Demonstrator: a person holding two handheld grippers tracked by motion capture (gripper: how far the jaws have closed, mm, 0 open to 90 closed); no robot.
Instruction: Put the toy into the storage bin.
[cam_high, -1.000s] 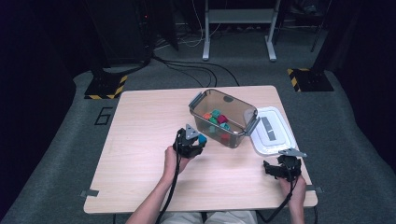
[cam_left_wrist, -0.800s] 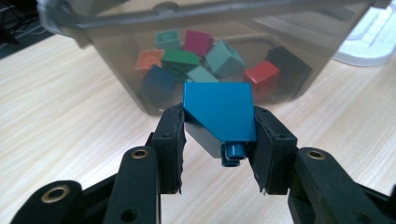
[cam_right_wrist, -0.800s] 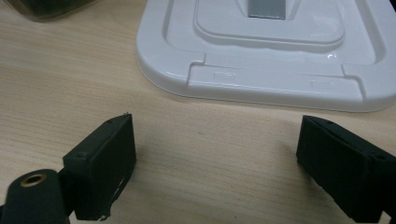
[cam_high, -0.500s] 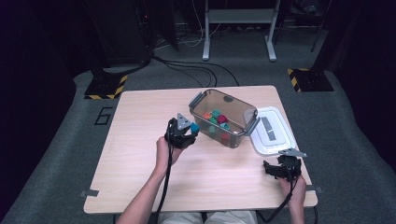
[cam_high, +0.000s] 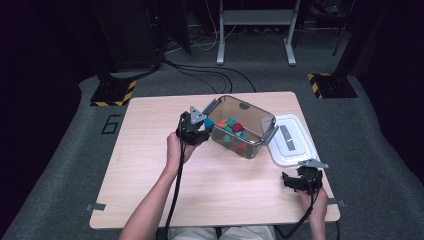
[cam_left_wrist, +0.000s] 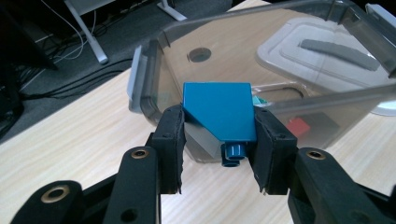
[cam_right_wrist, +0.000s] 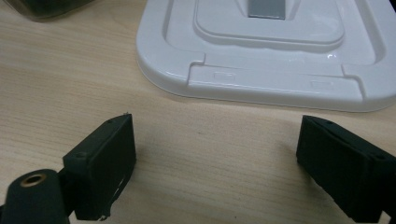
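My left gripper (cam_high: 202, 127) (cam_left_wrist: 218, 140) is shut on a blue toy block (cam_left_wrist: 219, 112) (cam_high: 208, 123), held just outside the near-left wall of a clear plastic bin (cam_high: 250, 112) (cam_left_wrist: 327, 100). Inside the bin lie several coloured blocks (cam_high: 232, 131), red, teal and orange among them. My right gripper (cam_high: 295, 181) (cam_right_wrist: 215, 158) rests low over the table near its front right corner, open, with only bare wood between its jaws. The bin's white lid (cam_high: 291, 140) (cam_right_wrist: 261, 51) lies flat just beyond it.
The wooden table (cam_high: 150, 165) has free room across its left half and front middle. Beyond the far edge are grey floor, cables, a metal stand's legs (cam_high: 255, 30) and two black bases with yellow-striped corners (cam_high: 112, 92).
The left gripper with the blue block has moved left and slightly away, from over the bin's near side to beside its left wall. The right gripper has stayed put.
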